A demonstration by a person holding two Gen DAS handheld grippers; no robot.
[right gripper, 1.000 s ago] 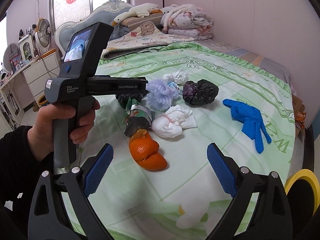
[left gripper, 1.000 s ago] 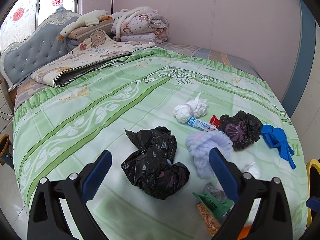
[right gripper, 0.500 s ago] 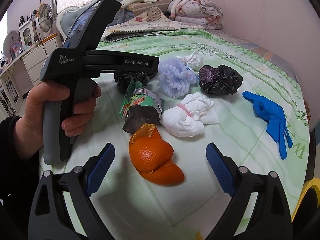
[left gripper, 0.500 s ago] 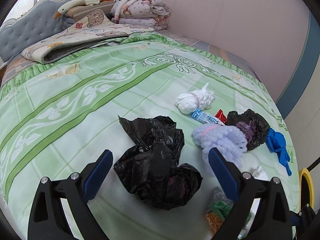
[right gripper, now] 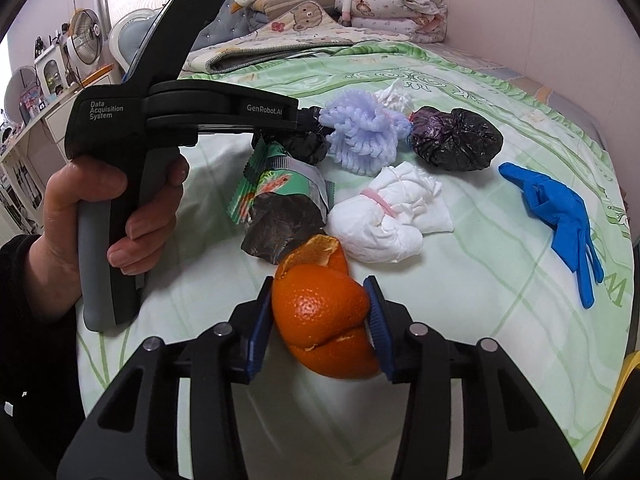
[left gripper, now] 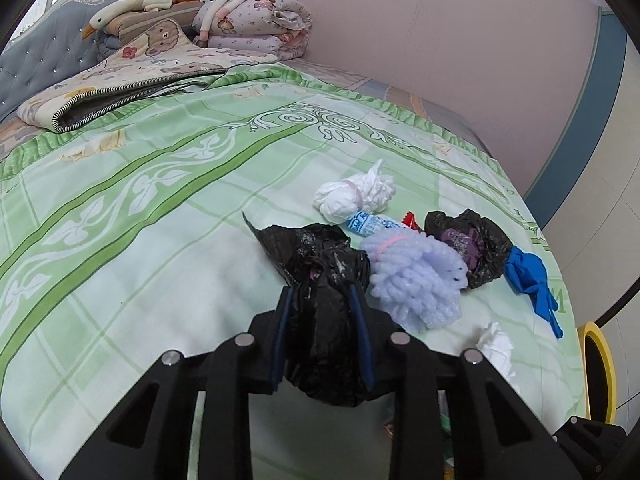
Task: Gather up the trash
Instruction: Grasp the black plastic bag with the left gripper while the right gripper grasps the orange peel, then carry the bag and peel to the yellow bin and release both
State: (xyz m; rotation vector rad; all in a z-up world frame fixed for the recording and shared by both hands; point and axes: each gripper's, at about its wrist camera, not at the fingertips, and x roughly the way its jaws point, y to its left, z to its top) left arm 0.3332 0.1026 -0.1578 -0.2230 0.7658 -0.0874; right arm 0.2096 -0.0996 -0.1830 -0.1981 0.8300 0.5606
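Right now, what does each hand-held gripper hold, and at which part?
Left hand-held gripper: crumpled black bag, pinched across its near end. Right hand-held gripper: orange peel, clamped on both sides.

A green bedspread (left gripper: 140, 208) is showing white leaf scrolls and darker stripes, while a black bag (left gripper: 324, 320) is sitting between blue pads (left gripper: 362, 324), near a lilac foam net (left gripper: 416, 280), an orange peel (right gripper: 320, 312) and a blue glove (right gripper: 560, 216).

Right hand-held gripper (right gripper: 320, 320): jaws just closed, blue pads pressing both sides of orange peel (right gripper: 322, 316) on bed (right gripper: 480, 300). Beyond it: foil snack wrapper (right gripper: 280, 204), white tied bundle (right gripper: 388, 216), blue glove (right gripper: 560, 216). Left hand-held gripper (right gripper: 308, 120) gripped by a hand (right gripper: 92, 208), clamping black bag (right gripper: 306, 146)
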